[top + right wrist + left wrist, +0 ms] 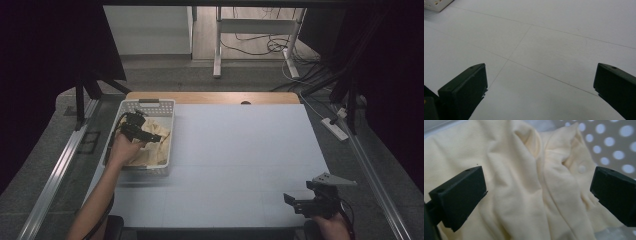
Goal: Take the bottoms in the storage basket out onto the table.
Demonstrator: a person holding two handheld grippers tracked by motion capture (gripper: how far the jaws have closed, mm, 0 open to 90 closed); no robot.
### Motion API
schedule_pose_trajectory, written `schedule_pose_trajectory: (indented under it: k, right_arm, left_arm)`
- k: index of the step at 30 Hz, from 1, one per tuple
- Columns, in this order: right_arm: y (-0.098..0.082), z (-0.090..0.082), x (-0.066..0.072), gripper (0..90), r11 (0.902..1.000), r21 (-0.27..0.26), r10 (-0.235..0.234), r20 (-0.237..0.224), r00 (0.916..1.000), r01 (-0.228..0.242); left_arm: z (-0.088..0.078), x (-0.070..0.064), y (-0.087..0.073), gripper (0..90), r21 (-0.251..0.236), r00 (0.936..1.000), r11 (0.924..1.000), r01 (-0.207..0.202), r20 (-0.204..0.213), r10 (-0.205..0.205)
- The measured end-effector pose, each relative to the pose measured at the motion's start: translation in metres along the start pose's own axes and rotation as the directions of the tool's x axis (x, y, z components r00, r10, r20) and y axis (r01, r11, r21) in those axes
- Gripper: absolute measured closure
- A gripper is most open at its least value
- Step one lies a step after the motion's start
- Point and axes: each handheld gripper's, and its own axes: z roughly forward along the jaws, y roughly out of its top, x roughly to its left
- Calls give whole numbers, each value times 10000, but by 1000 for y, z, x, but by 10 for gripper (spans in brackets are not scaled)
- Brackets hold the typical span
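A pale yellow cloth (159,146) lies crumpled inside a white perforated basket (148,105) at the table's left. My left gripper (152,137) hovers inside the basket just over the cloth. Seen from the left gripper view, its jaws stand wide open with folds of the cloth (536,192) between and below them, nothing pinched. My right gripper (292,201) rests low over the table's front right corner, held by a hand. In the right gripper view its jaws are wide open over the bare white tabletop (549,50).
The basket's dotted wall (614,142) shows beyond the cloth, and a basket corner (436,5) sits far left of the right gripper. The white tabletop (240,150) stretches between both grippers. A wooden strip (215,97) edges the far side; desk legs and cables lie beyond.
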Motion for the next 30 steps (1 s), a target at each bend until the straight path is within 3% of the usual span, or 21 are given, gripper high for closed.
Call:
schedule_pose_trajectory:
  k: [11,16,20,27,30]
  right_arm:
    - [0,0,0,0,10000,-8,34,-12,10000,-34]
    - [0,0,0,0,10000,-10,32,-27,10000,-32]
    - [0,0,0,0,10000,3,20,-29,10000,-20]
    - [0,0,0,0,10000,14,-44,-9,10000,44]
    - [0,0,0,0,10000,26,-67,13,10000,67]
  left_arm:
    - [21,4,2,0,817,9999,9966,72,66,-78]
    - [28,2,2,0,1142,9996,9932,-226,-120,242]
    - [33,-4,3,0,1470,9945,9861,-774,-588,869]
    - [35,-7,0,0,1381,9926,9873,-782,-811,899]
    - [33,-6,1,50,1452,9917,9864,-767,-912,905]
